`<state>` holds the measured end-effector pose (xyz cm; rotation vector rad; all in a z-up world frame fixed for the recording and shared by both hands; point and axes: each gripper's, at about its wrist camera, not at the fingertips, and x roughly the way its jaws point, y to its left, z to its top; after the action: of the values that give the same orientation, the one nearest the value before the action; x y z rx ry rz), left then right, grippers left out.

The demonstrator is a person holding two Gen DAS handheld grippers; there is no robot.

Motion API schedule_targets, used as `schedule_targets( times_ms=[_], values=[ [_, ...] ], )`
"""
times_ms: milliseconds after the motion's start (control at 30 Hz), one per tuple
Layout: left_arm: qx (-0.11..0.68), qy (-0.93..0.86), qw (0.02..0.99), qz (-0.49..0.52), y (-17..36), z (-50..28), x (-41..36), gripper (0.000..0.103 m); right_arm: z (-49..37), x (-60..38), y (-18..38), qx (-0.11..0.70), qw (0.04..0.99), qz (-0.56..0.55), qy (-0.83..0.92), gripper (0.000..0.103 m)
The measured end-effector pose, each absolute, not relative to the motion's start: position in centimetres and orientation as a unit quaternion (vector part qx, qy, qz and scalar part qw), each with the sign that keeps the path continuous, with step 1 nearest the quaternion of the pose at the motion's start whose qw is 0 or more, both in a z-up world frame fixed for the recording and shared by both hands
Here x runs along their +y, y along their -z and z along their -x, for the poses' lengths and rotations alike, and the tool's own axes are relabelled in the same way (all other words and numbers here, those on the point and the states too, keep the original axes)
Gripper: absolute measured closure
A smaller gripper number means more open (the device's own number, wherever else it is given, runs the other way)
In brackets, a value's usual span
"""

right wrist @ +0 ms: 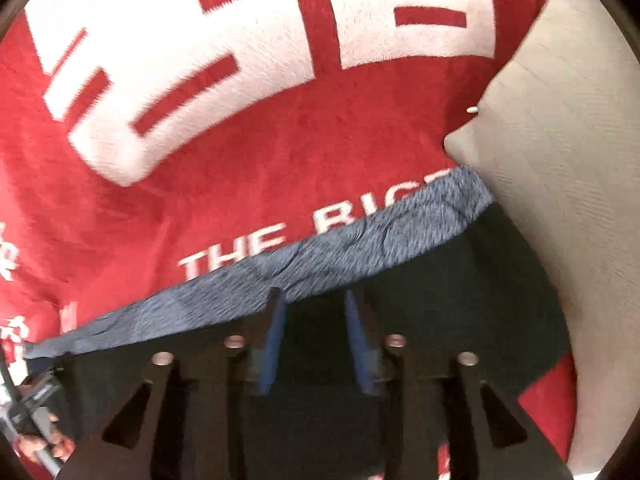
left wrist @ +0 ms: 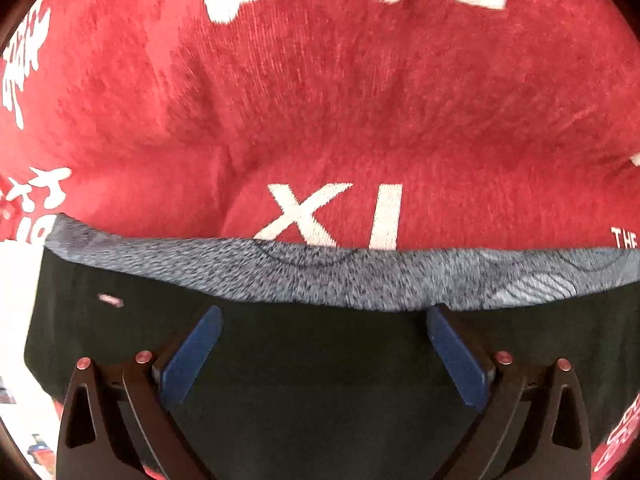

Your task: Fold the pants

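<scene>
Black pants (left wrist: 320,368) with a grey heathered waistband (left wrist: 360,280) lie flat on a red blanket (left wrist: 320,100) with white lettering. My left gripper (left wrist: 325,314) hangs over the black cloth just short of the waistband, its blue pads (left wrist: 192,356) wide apart and open. In the right wrist view the same pants (right wrist: 480,280) and waistband (right wrist: 360,240) run slantwise. My right gripper (right wrist: 313,296) stands at the waistband's lower edge with a narrower gap between its pads (right wrist: 272,352). Nothing is pinched between them.
The red blanket (right wrist: 240,160) covers most of the surface. A beige cloth surface (right wrist: 560,120) borders it on the right. A person's hand (right wrist: 40,446) with the other tool shows at the bottom left of the right wrist view. Beyond the blanket's left edge is a bright white area (left wrist: 16,300).
</scene>
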<state>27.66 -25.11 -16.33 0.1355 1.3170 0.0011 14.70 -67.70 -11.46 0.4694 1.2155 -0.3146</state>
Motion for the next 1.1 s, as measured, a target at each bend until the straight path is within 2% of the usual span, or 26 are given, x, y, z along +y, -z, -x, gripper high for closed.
schedule_targets(
  times_ms=[133,233,300,333,400,500,700,833,1100],
  values=[
    [0.606,0.032,0.791,-0.085,13.9,-24.9,-27.4,0.000,-11.9,-66.0,10.3,0.567,0.780,-0.241,0.111,0.062],
    [0.608,0.056,0.783,-0.121,14.2,-21.8,-29.6,0.000,-10.1,-64.1,10.8,0.579,0.776,-0.232,0.093,0.061],
    [0.613,0.059,0.774,-0.149,15.7,-19.8,-30.8,0.000,-8.5,-62.6,12.5,0.599,0.767,-0.211,0.091,0.052],
    [0.584,0.052,0.798,-0.139,15.4,-19.0,-30.7,0.000,-7.8,-61.9,13.1,0.592,0.780,-0.184,0.088,0.052],
    [0.580,0.044,0.804,-0.126,15.4,-18.6,-30.7,0.000,-7.5,-60.1,13.1,0.578,0.800,-0.143,0.077,0.039],
    [0.595,0.043,0.795,-0.110,15.4,-19.0,-30.8,0.000,-7.0,-59.2,13.0,0.582,0.803,-0.103,0.075,0.036],
    [0.599,0.039,0.783,-0.160,14.5,-19.3,-31.9,0.000,-7.0,-61.3,11.0,0.576,0.788,-0.203,0.075,0.036],
    [0.605,0.057,0.781,-0.146,13.3,-18.5,-32.6,0.000,-4.3,-63.8,9.5,0.560,0.777,-0.278,0.073,0.036],
    [0.603,0.111,0.777,-0.144,12.2,-16.6,-38.8,0.000,1.3,-70.0,11.8,0.499,0.719,-0.470,0.113,0.036]
  ],
)
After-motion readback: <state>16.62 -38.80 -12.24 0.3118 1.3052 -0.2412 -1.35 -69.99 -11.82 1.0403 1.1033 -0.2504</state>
